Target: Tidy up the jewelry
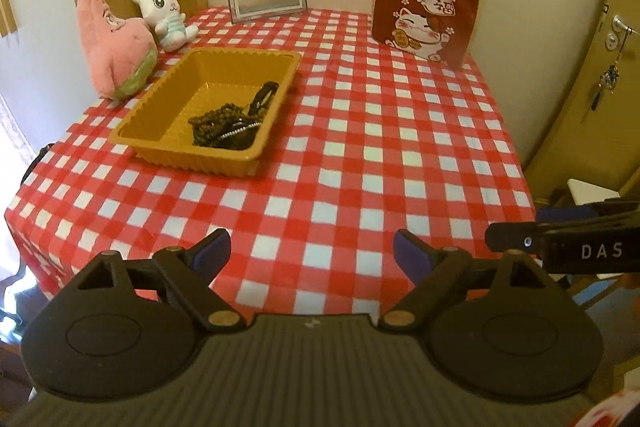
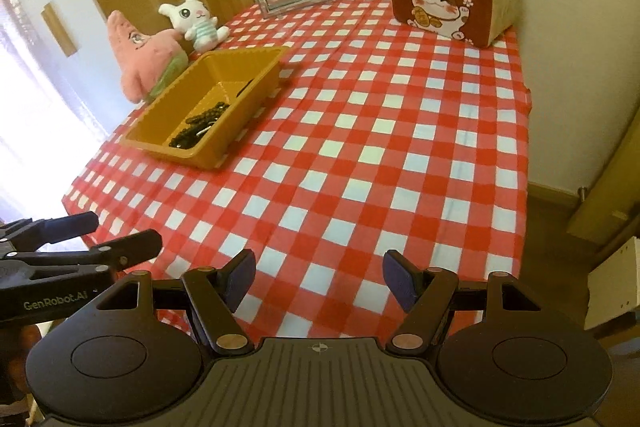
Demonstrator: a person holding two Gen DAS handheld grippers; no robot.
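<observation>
Checked cloth (image 1: 360,147) is covering the table; tray (image 1: 160,107) is holding beads (image 1: 212,127). Both grippers (image 1: 312,251) (image 2: 316,277) are hovering, jaws apart.

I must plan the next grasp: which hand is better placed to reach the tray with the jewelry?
Probably left: its open tongs face the orange tray nearer; from the right tongs, also open, it lies far to the left.

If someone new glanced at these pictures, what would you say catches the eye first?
Most striking is the red-and-white checked tablecloth covering the whole table. On its left side sits an orange plastic tray holding dark beaded jewelry, with a pink star-shaped plush toy just behind it. At the back right stands a brown lucky-cat cushion.
</observation>
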